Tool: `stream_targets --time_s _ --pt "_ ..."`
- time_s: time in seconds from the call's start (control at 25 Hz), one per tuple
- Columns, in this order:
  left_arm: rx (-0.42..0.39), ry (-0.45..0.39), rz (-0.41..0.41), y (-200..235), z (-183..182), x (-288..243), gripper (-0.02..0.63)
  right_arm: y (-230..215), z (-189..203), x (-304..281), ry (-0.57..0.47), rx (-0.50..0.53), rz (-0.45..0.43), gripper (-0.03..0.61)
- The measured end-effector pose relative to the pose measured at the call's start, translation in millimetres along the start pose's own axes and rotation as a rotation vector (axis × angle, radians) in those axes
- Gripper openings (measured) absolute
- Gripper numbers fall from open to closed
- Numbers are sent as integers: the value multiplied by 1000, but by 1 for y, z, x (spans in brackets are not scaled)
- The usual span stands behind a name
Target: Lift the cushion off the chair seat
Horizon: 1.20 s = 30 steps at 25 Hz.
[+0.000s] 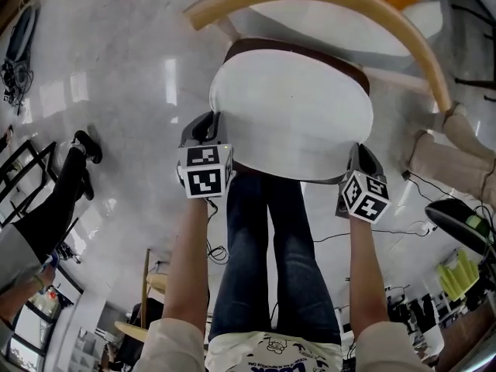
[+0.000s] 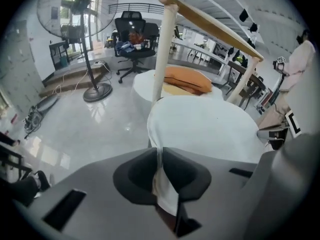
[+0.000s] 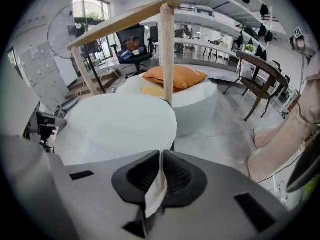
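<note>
Glossy pale floor [image 2: 75, 129], standing fan [image 2: 80, 14], black office chair [image 2: 132, 34]

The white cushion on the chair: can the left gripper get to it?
Yes, it looks so. The left gripper is shut on the near edge of the cushion, with nothing in the way. The right gripper pinches the edge on the other side.

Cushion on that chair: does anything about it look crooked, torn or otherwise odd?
Nothing torn or spilled. The cushion lies flat on the chair seat, whose dark rim shows only along the far edge. The one oddity: its near edge is puckered where the left gripper and right gripper each pinch it.
</note>
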<state>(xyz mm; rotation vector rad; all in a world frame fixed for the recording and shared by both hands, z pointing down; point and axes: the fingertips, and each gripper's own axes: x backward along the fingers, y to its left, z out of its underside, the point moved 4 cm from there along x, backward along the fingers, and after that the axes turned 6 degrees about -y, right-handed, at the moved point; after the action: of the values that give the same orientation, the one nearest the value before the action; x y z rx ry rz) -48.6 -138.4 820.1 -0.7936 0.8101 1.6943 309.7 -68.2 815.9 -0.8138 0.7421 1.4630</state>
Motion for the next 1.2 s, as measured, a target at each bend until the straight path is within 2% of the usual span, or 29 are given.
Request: stream_targets --time_s 0.08,0.32,0.56,0.76,0.96,1.2 --pt "-14 -7 8 1 -4 7 38 4 -5 7 -11 10 -2 37" --pt "-4 -32 -7 3 -13 46 32 21 -27 42 -62 49 -33 34" --pt "68 -67 -52 27 -15 111 32 55 -64 88 -125 115 -105 35" --pt "133 -135 -123 58 -28 178 32 99 -109 132 -198 188 -177 35" --pt "179 -195 -182 69 -43 247 32 127 -145 182 -265 225 -226 35" --pt "223 -320 -237 78 -85 331 32 156 -210 250 -380 271 -285 35"
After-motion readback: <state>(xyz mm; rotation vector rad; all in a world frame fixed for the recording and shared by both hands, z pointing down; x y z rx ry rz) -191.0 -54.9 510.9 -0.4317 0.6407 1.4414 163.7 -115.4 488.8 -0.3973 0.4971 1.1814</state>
